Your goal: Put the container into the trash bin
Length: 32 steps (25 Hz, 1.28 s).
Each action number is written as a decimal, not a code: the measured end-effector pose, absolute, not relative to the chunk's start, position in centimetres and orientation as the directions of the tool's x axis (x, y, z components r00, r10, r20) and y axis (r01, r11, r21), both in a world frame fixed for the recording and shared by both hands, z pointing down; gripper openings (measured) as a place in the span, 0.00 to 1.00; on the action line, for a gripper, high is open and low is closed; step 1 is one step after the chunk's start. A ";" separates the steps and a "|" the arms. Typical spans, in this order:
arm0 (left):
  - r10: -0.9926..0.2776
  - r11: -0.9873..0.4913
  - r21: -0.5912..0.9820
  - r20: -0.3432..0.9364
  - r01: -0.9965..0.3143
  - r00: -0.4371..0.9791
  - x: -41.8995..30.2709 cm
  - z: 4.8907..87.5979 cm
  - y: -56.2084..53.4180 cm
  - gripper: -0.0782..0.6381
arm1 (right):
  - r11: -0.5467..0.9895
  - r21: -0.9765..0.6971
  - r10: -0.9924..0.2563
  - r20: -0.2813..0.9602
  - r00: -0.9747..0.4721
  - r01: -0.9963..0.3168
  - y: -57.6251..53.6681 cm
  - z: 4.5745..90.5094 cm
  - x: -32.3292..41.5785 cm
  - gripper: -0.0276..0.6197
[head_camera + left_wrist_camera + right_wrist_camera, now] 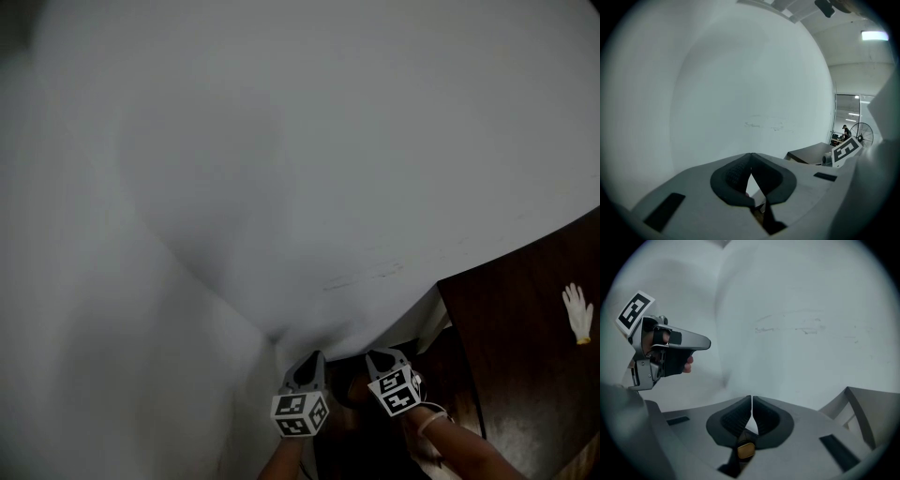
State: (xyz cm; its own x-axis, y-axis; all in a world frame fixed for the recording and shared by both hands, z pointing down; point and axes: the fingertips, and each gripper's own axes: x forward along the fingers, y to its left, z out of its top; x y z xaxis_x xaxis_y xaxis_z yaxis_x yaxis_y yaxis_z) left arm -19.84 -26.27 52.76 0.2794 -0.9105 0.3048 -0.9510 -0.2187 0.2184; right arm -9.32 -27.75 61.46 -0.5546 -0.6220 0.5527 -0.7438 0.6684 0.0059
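Note:
Neither a container nor a trash bin shows in any view. Low in the head view my left gripper (309, 360) and right gripper (382, 358) are held side by side, close to a white wall (309, 159). In the left gripper view the left gripper (751, 155) has its jaws closed tip to tip with nothing between them. The right gripper (752, 398) is likewise shut and empty in its own view. That view also catches the left gripper (701, 342) at the left, held by a hand.
A dark brown table (525, 328) stands at the lower right, with a white glove (578, 312) lying on it. The same table (811, 152) appears right of the left gripper. A standing fan (861, 133) and a distant person are far off at the right.

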 end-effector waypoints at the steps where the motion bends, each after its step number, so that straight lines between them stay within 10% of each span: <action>1: -0.912 -0.220 0.219 0.301 -0.951 0.280 -19.7 52.3 -26.1 0.14 | 0.666 0.007 -0.627 0.547 -0.554 -0.746 -27.6 60.9 -9.2 0.07; 32: -0.936 -0.277 0.149 0.182 -0.949 0.301 -16.7 39.8 -20.2 0.14 | 0.663 0.001 -0.713 0.305 -0.631 -0.748 -22.2 44.4 -8.5 0.05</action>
State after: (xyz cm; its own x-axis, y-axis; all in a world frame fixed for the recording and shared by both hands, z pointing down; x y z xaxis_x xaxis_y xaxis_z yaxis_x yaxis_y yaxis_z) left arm -16.66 -20.18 39.77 0.3013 -0.9361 0.1817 -0.9493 -0.2766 0.1495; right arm -8.53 -22.21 44.42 -0.6315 -0.7128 0.3052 -0.7483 0.6633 0.0010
